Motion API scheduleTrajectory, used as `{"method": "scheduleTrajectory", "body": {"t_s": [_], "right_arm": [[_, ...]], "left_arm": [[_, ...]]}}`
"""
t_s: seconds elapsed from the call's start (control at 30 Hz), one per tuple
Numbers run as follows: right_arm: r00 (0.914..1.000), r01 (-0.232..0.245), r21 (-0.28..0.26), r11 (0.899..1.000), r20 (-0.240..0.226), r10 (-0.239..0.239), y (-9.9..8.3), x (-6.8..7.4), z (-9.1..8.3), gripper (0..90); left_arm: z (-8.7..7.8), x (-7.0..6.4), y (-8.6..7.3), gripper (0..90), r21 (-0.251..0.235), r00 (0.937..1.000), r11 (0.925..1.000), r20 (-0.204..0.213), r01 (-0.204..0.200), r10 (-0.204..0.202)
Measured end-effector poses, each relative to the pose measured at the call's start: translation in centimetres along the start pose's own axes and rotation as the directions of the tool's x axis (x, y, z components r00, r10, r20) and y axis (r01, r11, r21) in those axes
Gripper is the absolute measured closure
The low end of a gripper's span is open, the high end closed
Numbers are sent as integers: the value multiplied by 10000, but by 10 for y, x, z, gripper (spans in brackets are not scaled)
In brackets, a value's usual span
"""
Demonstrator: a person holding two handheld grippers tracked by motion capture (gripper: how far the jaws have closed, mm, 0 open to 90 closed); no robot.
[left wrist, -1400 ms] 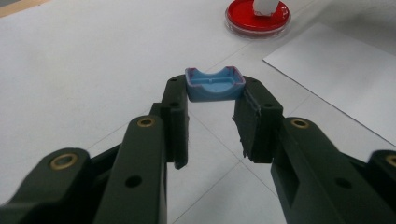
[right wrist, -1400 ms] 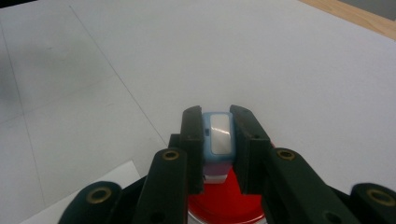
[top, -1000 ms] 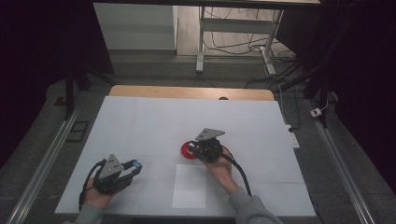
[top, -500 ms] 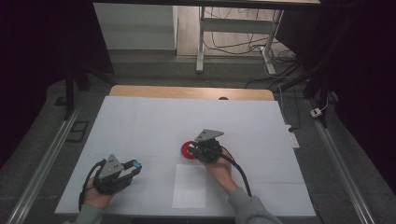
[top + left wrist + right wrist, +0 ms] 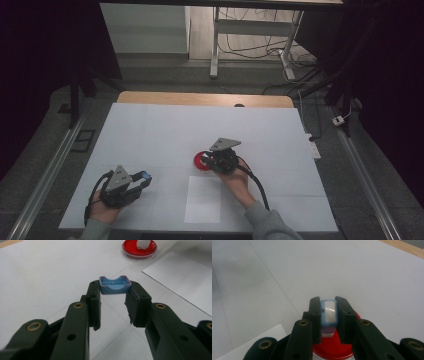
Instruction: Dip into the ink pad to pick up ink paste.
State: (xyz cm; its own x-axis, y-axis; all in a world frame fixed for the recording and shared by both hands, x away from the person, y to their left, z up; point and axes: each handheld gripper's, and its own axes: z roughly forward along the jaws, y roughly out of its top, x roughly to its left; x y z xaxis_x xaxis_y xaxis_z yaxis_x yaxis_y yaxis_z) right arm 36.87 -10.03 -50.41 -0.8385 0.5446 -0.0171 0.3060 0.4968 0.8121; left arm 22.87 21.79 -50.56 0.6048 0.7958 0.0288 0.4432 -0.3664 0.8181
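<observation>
The right claw [image 5: 328,316] stayed clamped on the small blue case [image 5: 328,315] over the red dish [image 5: 201,162]; the left claw [image 5: 114,293] kept gripping the blue cap [image 5: 114,285], so nothing had progressed.

The dish [image 5: 201,161] sits behind the paper sheet [image 5: 202,199] on the table [image 5: 165,130].
</observation>
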Motion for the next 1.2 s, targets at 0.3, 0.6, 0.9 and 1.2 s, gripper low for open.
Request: {"method": "scheduleTrajectory", "body": {"t_s": [0.3, 0.6, 0.9, 1.2], "right_arm": [[10000, -3, -358, 9994, -6, 2, 3, 0, -7, 754], [9999, -135, -699, 9975, -35, 133, 6, -2, -18, 754], [9995, -273, -811, 9963, -184, 259, 6, -2, -24, 754], [9992, -306, -931, 9952, -302, 279, 4, -1, -30, 754]], "left_arm": [[-1, 0, 0, 660, -19, 10000, 10000, -12, 26, -26], [0, 0, 0, 660, -1, 10000, 10000, -30, 23, -23], [0, 0, 0, 660, -12, 10000, 10000, -36, 14, -14], [0, 0, 0, 660, -11, 10000, 10000, -42, 24, -24]]}}
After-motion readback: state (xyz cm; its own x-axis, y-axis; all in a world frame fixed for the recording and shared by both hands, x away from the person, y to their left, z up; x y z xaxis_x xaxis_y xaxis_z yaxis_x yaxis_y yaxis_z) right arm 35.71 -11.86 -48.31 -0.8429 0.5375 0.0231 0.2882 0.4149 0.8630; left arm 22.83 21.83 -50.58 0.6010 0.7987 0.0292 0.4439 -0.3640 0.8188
